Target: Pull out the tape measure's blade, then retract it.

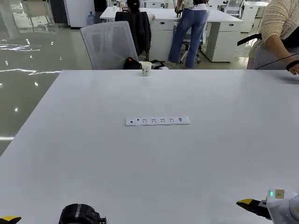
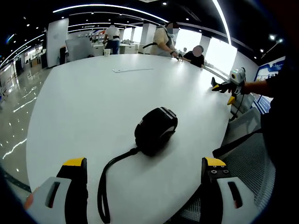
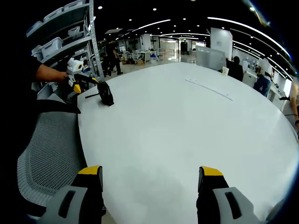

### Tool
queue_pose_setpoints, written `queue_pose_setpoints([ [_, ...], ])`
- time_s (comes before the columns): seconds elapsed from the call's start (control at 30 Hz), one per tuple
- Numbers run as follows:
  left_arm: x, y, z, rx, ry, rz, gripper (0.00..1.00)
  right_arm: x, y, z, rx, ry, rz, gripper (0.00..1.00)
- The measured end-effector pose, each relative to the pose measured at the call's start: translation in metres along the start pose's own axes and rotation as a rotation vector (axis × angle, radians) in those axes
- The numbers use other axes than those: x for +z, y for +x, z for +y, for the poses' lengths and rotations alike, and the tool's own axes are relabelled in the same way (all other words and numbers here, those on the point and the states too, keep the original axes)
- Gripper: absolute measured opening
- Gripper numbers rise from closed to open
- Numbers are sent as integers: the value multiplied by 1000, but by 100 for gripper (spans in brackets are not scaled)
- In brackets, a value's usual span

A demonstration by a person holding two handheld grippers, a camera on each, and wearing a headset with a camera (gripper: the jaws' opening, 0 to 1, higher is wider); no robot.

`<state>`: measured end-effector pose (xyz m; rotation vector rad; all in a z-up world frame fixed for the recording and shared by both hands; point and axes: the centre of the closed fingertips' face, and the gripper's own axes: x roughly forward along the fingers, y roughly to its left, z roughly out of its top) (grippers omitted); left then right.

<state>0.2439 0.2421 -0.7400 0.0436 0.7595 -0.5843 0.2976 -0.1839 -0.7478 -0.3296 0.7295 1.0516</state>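
tape measure (image 2: 155, 129) ahead of left tongs (image 2: 144, 163) (untouched)

White desk (image 1: 93, 163) is stretching from the bottom of the head view up to the upper third, its top plain and lightly glossy. A white power strip (image 1: 157, 121) is lying flat at frame centre, long side running left to right. A paper cup (image 1: 146, 68) is standing upright at the far edge, upper centre. A black tape measure (image 1: 81, 215) is sitting at the near edge, bottom left. In the left gripper view its black strap (image 2: 99, 196) is trailing across the desk toward the bottom of frame.
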Motion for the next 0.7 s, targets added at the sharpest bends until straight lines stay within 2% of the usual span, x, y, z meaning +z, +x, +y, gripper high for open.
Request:
queue_pose_setpoints([
  [0.2,1,-1,-2,-6,11,2,99,0,1,2,2,5,1,90],
  [0.27,2,-1,1,16,31,-3,99,0,1,2,2,9,-3,92],
  [0.3,1,-1,-2,-3,7,2,99,-1,2,2,2,10,-1,92],
  [0.37,2,-1,-1,7,22,-3,99,-1,1,4,3,12,1,94],
  [0.53,0,-1,0,9,10,-8,99,-3,-1,2,0,28,-3,99],
  [0.7,-2,0,1,8,8,-5,99,-5,-5,-2,-11,41,-3,99],
])
